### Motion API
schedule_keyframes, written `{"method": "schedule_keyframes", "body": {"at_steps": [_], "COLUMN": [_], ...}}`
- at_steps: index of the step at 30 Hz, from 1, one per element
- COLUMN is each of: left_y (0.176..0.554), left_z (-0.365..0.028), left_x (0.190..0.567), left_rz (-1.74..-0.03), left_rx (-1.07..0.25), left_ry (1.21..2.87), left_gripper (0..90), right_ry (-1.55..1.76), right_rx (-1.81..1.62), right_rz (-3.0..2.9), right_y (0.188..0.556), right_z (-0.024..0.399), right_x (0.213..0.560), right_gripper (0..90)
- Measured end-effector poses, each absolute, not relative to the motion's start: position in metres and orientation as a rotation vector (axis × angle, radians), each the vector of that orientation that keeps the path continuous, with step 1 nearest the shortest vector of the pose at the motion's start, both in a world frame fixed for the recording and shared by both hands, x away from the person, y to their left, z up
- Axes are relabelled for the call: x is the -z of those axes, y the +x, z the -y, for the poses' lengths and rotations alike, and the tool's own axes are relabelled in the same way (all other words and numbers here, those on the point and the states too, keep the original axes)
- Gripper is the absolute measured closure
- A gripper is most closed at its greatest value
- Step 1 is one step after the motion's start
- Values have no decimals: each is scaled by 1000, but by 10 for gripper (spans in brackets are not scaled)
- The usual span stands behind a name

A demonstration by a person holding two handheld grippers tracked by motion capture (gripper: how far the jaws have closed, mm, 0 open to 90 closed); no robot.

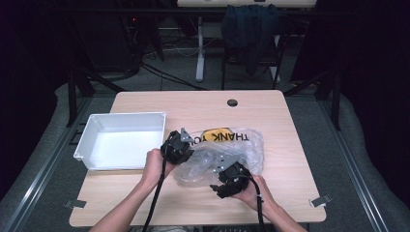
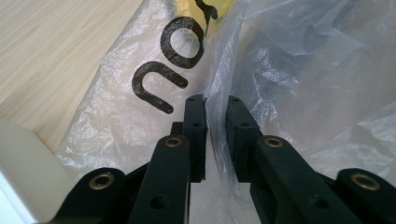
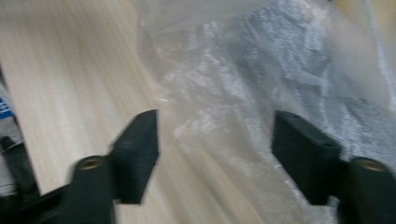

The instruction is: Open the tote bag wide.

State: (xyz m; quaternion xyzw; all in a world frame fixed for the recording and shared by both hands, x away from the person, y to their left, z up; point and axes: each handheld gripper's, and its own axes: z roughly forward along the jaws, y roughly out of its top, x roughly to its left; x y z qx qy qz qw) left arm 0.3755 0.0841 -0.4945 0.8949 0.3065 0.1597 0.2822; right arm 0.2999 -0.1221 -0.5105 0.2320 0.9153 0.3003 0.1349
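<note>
A thin clear plastic bag [image 1: 244, 147] printed with black "THANK YOU" letters lies crumpled on the wooden table [image 1: 270, 108]. A yellow thing [image 1: 213, 133] shows through it near the far edge. My left gripper [image 1: 183, 142] is at the bag's left side. In the left gripper view its pads [image 2: 195, 122] are shut on a raised fold of the bag [image 2: 289, 70], with the yellow thing [image 2: 222, 8] beyond. My right gripper [image 1: 220, 184] is at the bag's near edge. In the right gripper view it [image 3: 215, 135] stands open, with loose bag film [image 3: 261, 70] between the jaws, untouched by the pads.
A white rectangular bin [image 1: 121, 117] stands left of the bag, close to my left gripper; its corner [image 2: 23, 163] shows in the left gripper view. A cable hole [image 1: 232, 102] sits near the table's far edge. A chair with a dark garment [image 1: 251, 29] is beyond the table.
</note>
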Motion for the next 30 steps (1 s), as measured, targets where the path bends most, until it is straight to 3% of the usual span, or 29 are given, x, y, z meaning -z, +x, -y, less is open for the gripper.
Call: {"method": "schedule_keyframes", "body": {"at_steps": [2, 5, 7, 13, 15, 21, 30], "left_y": [375, 375, 375, 375, 375, 379, 393], "left_z": [-83, -81, -82, -84, -84, -87, -75], "left_x": [495, 495, 494, 494, 494, 489, 495], "left_rz": [-822, -817, -815, -818, -826, -850, -906], "left_rx": [-429, -427, -427, -415, -418, -436, -474], "left_ry": [2396, 2401, 2406, 2410, 2404, 2407, 2472], "left_gripper": [811, 811, 811, 811, 811, 808, 804], "right_ry": [677, 680, 682, 707, 713, 733, 703], "right_rx": [-848, -814, -800, -758, -784, -818, -731], "right_rz": [-2641, -2617, -2595, -2546, -2554, -2682, -2843], "right_y": [299, 298, 298, 303, 304, 293, 268], "right_z": [119, 109, 103, 98, 101, 122, 136], "right_x": [514, 520, 522, 526, 525, 515, 530], "right_gripper": [168, 220, 335, 801, 899, 900, 900]}}
